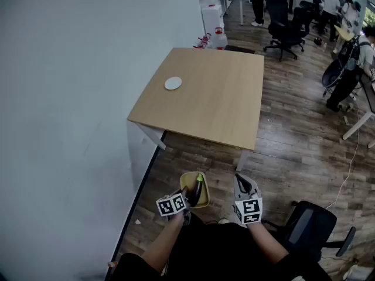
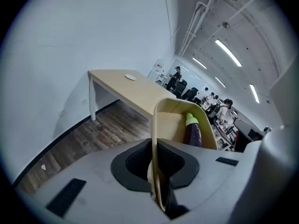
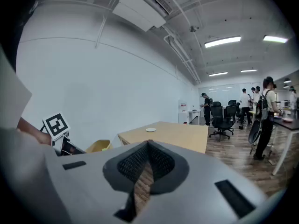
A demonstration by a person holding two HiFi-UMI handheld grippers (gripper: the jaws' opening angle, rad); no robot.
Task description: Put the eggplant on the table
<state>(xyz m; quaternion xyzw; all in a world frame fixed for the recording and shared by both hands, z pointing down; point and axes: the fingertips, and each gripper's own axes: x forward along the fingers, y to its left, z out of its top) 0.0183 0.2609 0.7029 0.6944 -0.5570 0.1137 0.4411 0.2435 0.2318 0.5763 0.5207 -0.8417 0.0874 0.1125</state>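
A purple eggplant (image 1: 197, 189) with a green stem lies in a yellow bowl (image 1: 187, 178) held in the air in front of the person, short of the wooden table (image 1: 217, 98). My left gripper (image 1: 184, 199) is shut on the bowl's rim. In the left gripper view the rim (image 2: 157, 125) stands edge-on between the jaws of the left gripper (image 2: 156, 171), with the eggplant (image 2: 194, 132) inside against the far wall. My right gripper (image 1: 244, 184) hovers just right of the bowl, jaws together and holding nothing. In the right gripper view the right gripper (image 3: 147, 146) points at the table (image 3: 177, 134).
A small white disc (image 1: 173, 84) lies on the table near its left edge. A white wall runs along the left. A black office chair (image 1: 307, 224) stands close at the right. Further back are more chairs (image 1: 284, 28), desks and people.
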